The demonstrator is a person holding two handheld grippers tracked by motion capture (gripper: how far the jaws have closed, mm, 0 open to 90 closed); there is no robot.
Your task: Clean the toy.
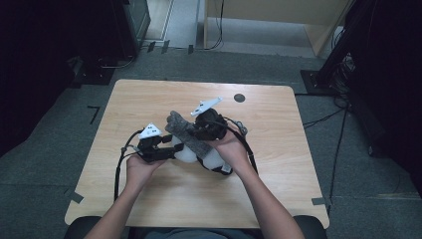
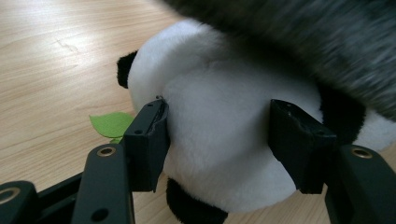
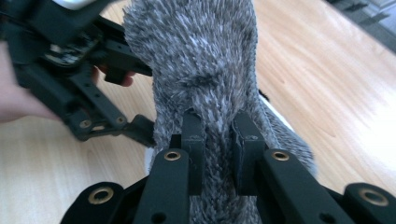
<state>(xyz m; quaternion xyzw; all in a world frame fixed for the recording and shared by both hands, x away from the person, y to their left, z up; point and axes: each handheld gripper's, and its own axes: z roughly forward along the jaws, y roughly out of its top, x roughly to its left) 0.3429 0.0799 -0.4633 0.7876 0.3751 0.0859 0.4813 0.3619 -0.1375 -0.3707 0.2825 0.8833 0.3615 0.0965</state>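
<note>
Gripping a plush panda (image 2: pixel 224 135) and a grey furry cloth (image 3: pixel 205 70) together at mid-table (image 1: pixel 149 199).

Left gripper (image 2: pixel 219 140): jaws wide, pressing both flanks of the panda's white body; a green felt leaf (image 2: pixel 109 125) lies just outside one jaw. Right gripper (image 3: pixel 218 154): jaws clenched on a narrow fold of the cloth, which drapes over the panda. Risk, judged: the soft pile may slip free under pull, or the panda may squirm out. No brand or legible writing seen.
</note>
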